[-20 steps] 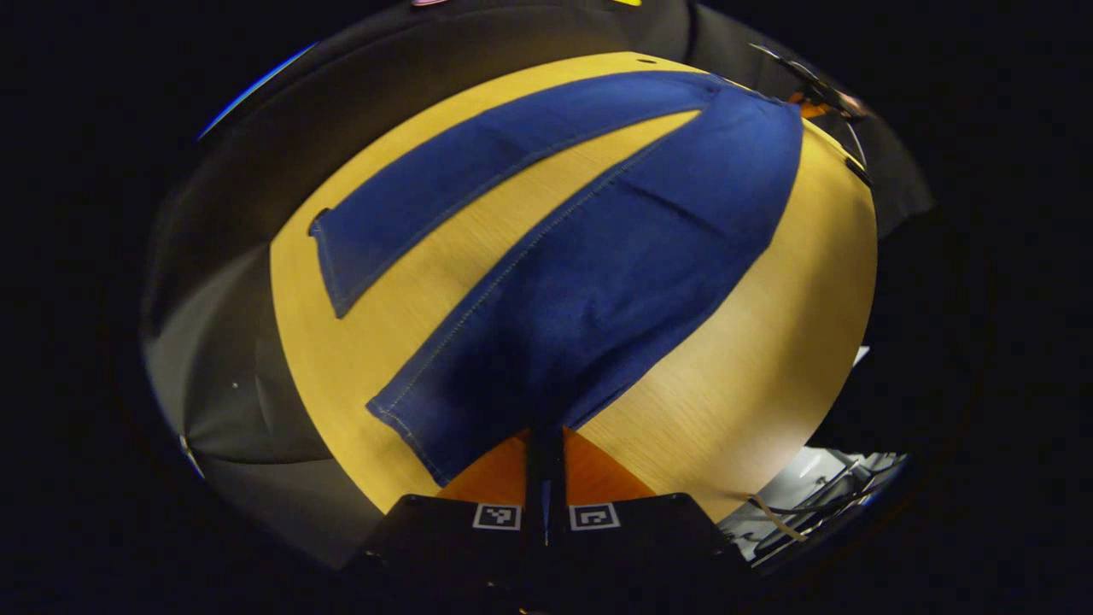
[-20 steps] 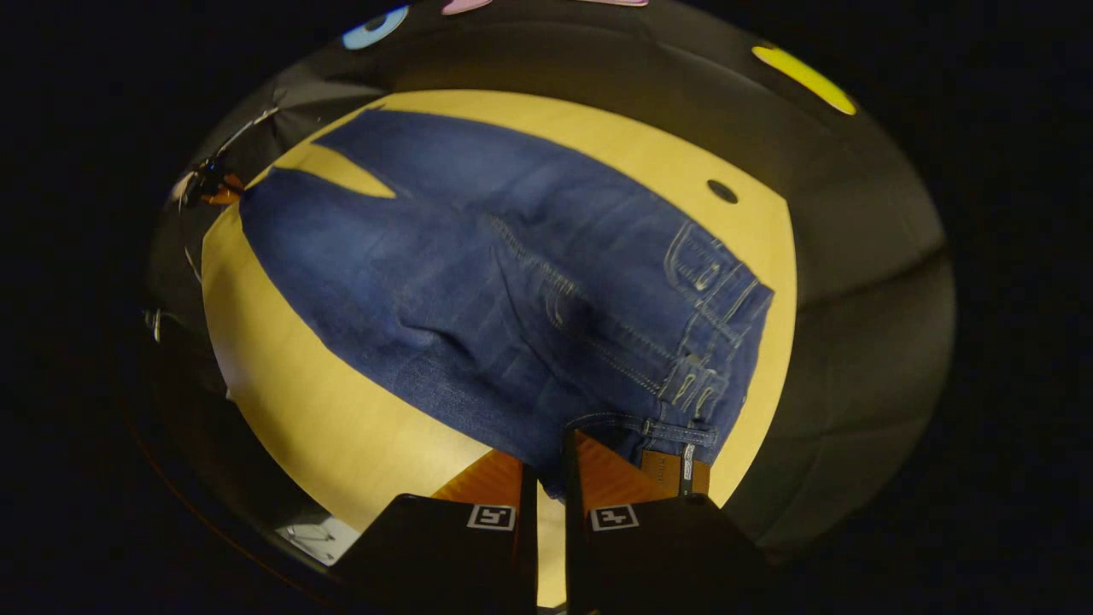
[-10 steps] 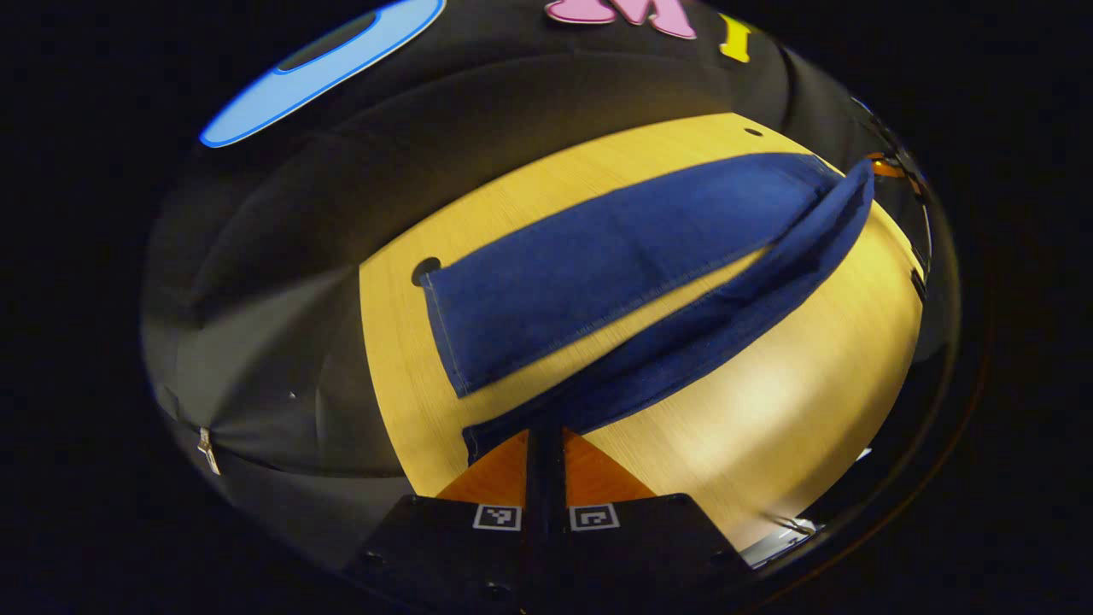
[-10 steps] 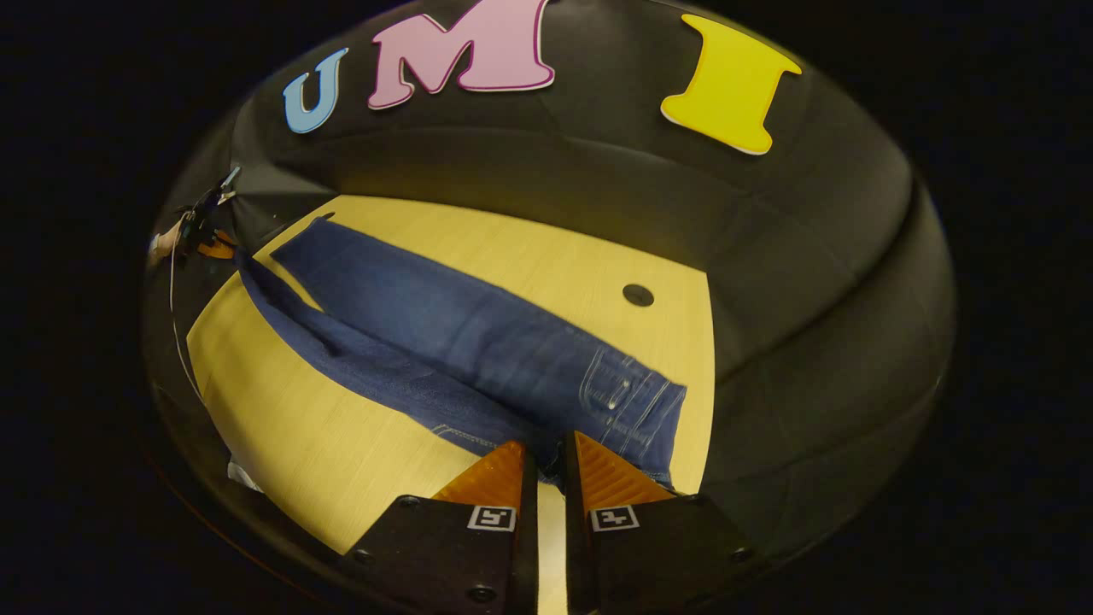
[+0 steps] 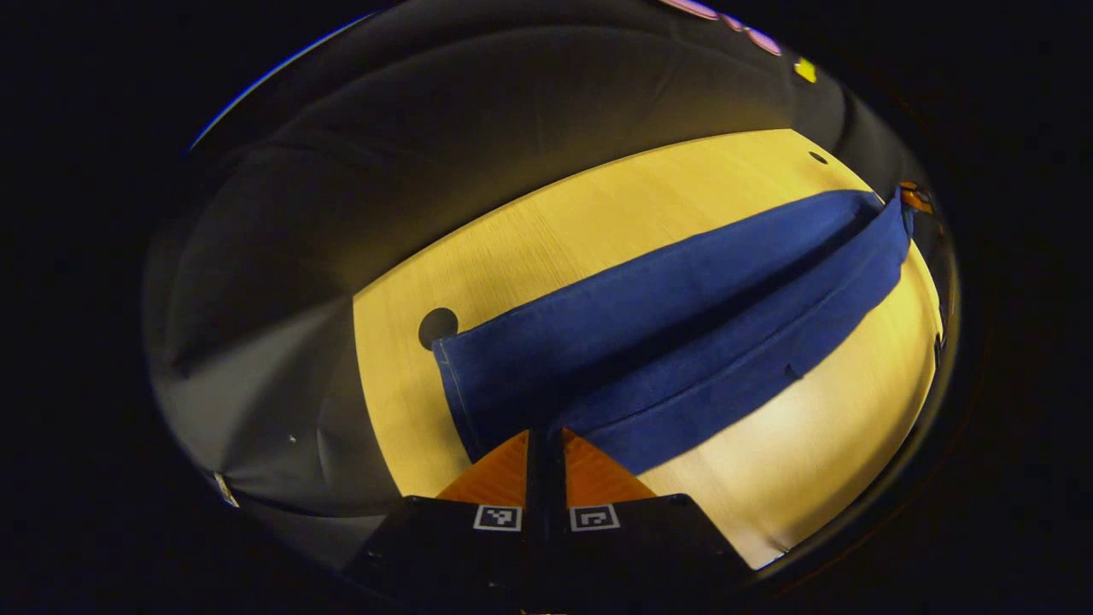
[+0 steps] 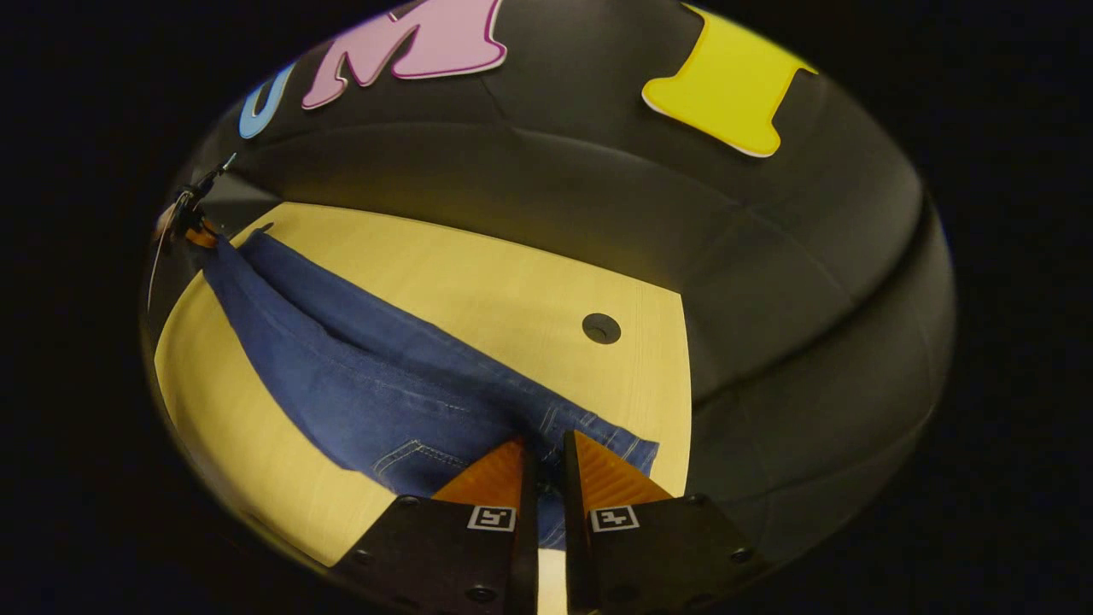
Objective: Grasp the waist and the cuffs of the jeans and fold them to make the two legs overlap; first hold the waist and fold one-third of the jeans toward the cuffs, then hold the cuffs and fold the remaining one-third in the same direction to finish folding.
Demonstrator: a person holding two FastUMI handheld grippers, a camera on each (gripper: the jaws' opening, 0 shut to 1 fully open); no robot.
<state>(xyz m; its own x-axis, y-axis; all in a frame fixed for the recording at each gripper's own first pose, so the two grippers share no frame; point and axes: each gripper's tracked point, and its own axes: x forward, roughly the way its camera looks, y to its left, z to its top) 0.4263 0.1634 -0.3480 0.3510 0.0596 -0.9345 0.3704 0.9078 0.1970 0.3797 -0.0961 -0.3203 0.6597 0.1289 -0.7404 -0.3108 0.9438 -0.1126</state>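
Dark blue jeans (image 5: 683, 333) with pale stitching lie on a yellow woodgrain table (image 6: 478, 282); tongs' fingers (image 6: 602, 474) orange.

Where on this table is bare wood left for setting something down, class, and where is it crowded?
Free: the table strip between the jeans and the cloth wall, around the round hole; also the near-side wood. Crowded: the jeans' two ends, where both tongs grip.

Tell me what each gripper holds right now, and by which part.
Both hold the jeans: the left gripper is shut on a leg's cuff end, and the right gripper is shut on the waist end, near a pocket.
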